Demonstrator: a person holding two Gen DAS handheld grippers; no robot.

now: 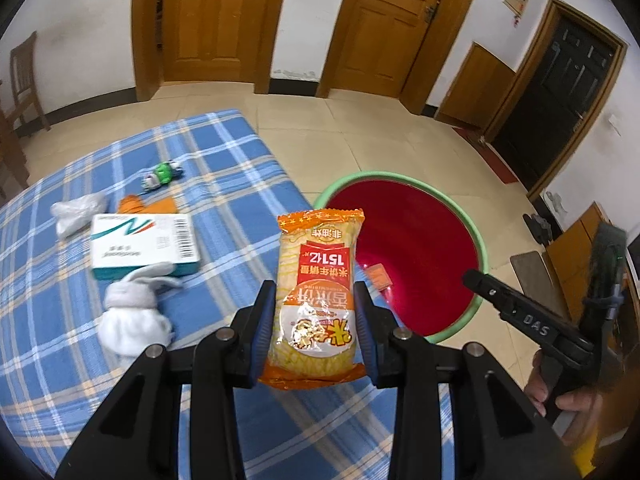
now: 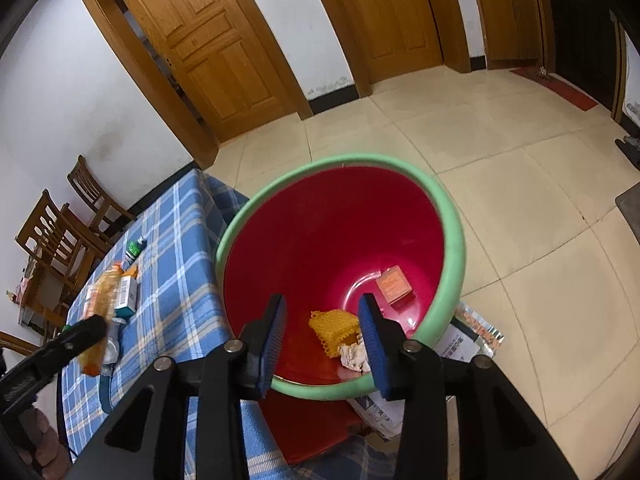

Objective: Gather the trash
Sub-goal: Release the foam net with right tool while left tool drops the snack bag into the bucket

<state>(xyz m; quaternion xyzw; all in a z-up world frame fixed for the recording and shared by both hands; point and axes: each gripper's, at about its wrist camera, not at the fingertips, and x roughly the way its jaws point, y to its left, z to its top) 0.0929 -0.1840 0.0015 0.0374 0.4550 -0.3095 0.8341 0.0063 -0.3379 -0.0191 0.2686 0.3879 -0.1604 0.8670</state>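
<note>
Two closed wooden doors (image 1: 224, 20) stand in the white wall beyond the beige tiled floor (image 2: 500, 152). A dark door (image 1: 556, 92) sits further right (a red mat (image 1: 494, 156) lies before it). Wooden chairs (image 2: 60, 236) crowd beside the table's blue plaid cloth (image 1: 224, 160).

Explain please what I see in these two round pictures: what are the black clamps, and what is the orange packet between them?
A person holds two hand grippers, each with a fisheye camera looking along its fingers. In the left camera's picture, the left gripper is shut on an orange snack packet, above a blue checked tablecloth with a white-and-teal box and a rolled white sock. In the right camera's picture, the right gripper is open and empty over a red bin with a green rim holding an orange box.
</note>
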